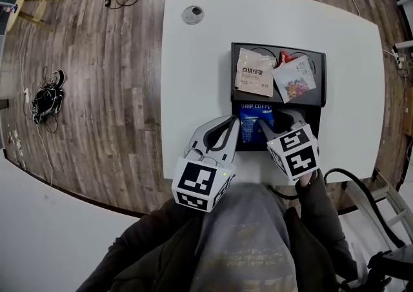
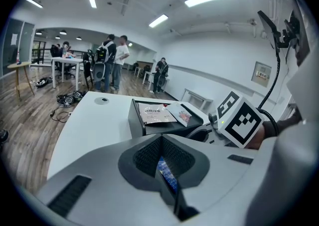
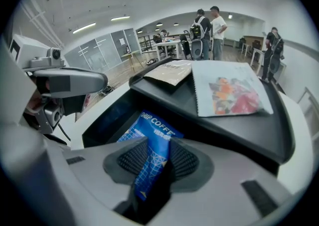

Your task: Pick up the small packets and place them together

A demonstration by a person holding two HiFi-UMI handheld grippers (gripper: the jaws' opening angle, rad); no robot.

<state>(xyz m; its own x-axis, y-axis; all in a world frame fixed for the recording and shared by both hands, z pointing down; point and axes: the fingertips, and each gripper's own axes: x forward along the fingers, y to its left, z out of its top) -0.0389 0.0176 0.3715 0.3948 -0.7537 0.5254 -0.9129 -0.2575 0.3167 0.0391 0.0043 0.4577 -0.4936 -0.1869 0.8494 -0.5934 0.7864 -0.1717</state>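
A white table (image 1: 193, 58) stands on a wood floor (image 1: 77, 58), with the black tray (image 1: 233, 46) at your 12 o'clock. Your left claw (image 2: 162, 152) slants in from 7 o'clock and your right claw (image 3: 158, 150) from 5. Both pinch the blue coffee packet (image 3: 152, 130) in the tray's 6 o'clock compartment. The beige packet (image 1: 255, 73) and white packet (image 1: 294, 79) lie at 12.

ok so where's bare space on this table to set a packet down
Bare: the table left of the black tray, toward the round port, and the strip right of it. Crowded: the tray's top, under the beige packet and white printed packet, and its near end, where left gripper and right gripper meet at the blue coffee packet.
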